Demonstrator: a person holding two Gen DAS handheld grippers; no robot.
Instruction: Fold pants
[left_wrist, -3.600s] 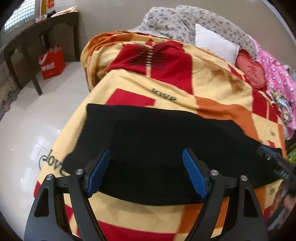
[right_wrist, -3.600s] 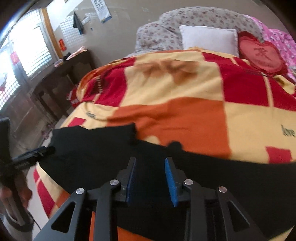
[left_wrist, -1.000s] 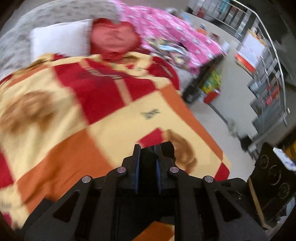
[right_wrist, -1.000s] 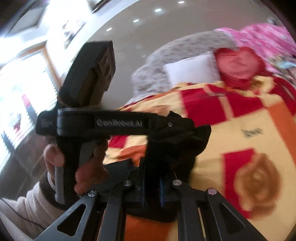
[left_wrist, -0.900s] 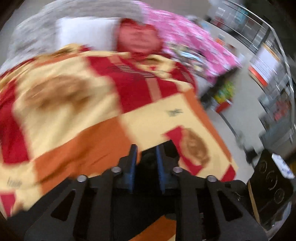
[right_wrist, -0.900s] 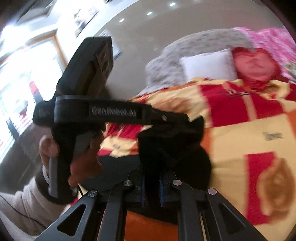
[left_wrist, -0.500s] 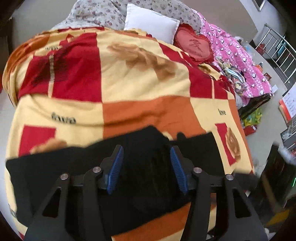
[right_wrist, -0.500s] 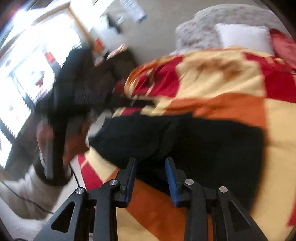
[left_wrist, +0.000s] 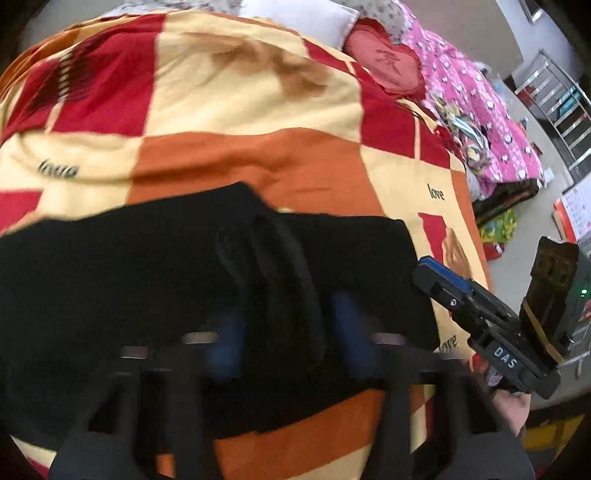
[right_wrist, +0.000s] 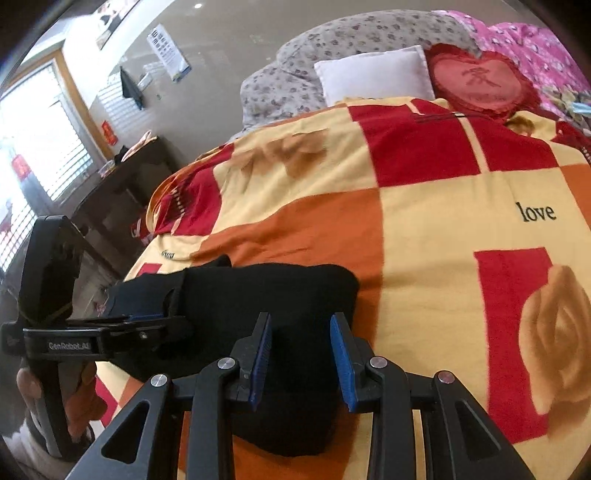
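Note:
The black pants (left_wrist: 147, 280) lie folded over on the checked red, orange and yellow blanket (left_wrist: 240, 110), near the bed's front edge. They also show in the right wrist view (right_wrist: 266, 291), with a raised fold near the left end. My left gripper (left_wrist: 288, 339) is blurred, open and empty, just above the pants' middle. My right gripper (right_wrist: 301, 354) is open and empty over the pants' right end. The right gripper also shows in the left wrist view (left_wrist: 443, 277), and the left gripper in the right wrist view (right_wrist: 147, 321).
A white pillow (right_wrist: 373, 74), a red heart cushion (right_wrist: 480, 81) and a pink quilt (left_wrist: 476, 92) lie at the head of the bed. A dark wooden table (right_wrist: 122, 184) stands left of the bed by the window. A metal rack (left_wrist: 561, 107) stands at the right.
Both grippers carried one end of the pants across and over the other, then let go. Both now stand open above the folded pants, and have drawn back a little.

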